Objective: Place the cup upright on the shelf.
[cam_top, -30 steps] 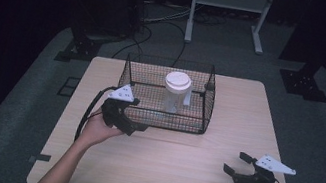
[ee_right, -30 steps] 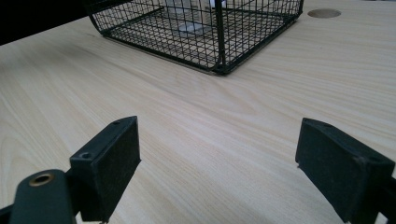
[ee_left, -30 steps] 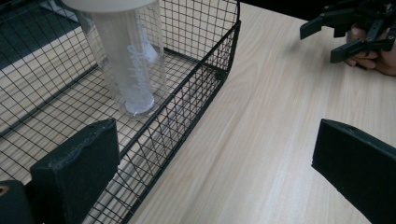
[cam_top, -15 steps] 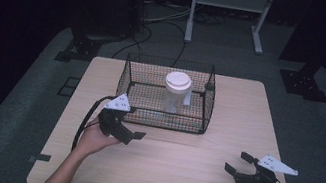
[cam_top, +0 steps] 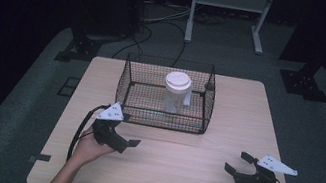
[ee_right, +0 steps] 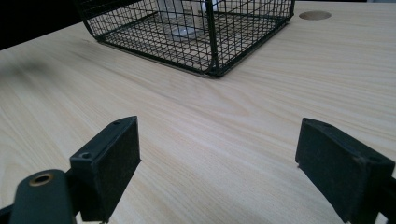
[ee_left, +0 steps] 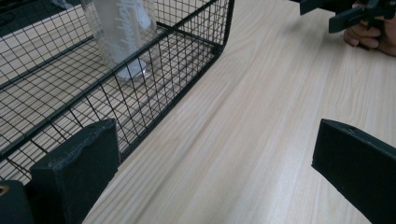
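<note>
Left claw (cam_top: 130, 130) now back from cup (cam_top: 174, 92) in basket (cam_top: 207, 110).

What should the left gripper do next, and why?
Probably draw back toward the person. The cup stands upright inside the basket, the left gripper is open and holds nothing beside it, and the right gripper rests open, far off.

High view: dim overall; tabletop (cam_top: 225, 128) is the one lit patch, surroundings fall to near black.
Light source: overhead, judging by short shadows under the wire basket (cam_top: 165, 94).
Left gripper view: bright, even; basket mesh sharp, near black pads soft.
Right gripper view: wood grain crisp mid-frame; faint dark smudge of shadow at upper left.
Glare: mild sheen on wood.
</note>
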Demonstrator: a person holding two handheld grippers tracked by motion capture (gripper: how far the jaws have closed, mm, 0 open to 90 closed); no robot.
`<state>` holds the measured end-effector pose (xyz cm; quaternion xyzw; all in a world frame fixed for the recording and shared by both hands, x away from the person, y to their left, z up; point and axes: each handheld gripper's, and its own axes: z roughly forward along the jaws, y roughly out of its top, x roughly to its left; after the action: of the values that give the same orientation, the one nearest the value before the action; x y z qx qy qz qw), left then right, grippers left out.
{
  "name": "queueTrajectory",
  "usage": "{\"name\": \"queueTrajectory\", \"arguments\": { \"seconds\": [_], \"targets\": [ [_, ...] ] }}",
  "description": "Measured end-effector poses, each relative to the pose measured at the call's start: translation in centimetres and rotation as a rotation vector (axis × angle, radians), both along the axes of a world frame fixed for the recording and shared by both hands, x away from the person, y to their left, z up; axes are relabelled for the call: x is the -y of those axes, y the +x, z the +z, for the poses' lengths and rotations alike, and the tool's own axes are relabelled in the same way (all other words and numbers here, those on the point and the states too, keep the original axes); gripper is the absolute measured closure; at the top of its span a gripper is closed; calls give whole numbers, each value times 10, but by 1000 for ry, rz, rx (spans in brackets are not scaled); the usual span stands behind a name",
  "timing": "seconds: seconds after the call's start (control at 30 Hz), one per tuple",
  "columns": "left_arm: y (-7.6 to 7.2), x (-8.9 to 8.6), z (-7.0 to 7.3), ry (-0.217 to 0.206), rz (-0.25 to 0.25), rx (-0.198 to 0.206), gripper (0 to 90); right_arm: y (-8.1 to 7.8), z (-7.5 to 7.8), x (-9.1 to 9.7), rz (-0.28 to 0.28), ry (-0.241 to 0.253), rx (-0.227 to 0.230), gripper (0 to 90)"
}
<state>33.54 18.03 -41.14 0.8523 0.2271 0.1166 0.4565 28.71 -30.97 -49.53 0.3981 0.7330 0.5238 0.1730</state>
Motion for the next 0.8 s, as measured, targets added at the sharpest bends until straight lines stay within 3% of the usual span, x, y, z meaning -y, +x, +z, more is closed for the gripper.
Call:
{"name": "queueTrajectory", "arguments": {
  "seconds": [0.23, 0.8],
  "targets": [
    [-10, 1, -8, 16, 1, 11, 0, 0, 0, -1, 2, -10, -2, 129],
    [-29, -12, -22, -44, 48, 49, 0, 0, 0, -1, 1, -11, -2, 128]
  ]
}}
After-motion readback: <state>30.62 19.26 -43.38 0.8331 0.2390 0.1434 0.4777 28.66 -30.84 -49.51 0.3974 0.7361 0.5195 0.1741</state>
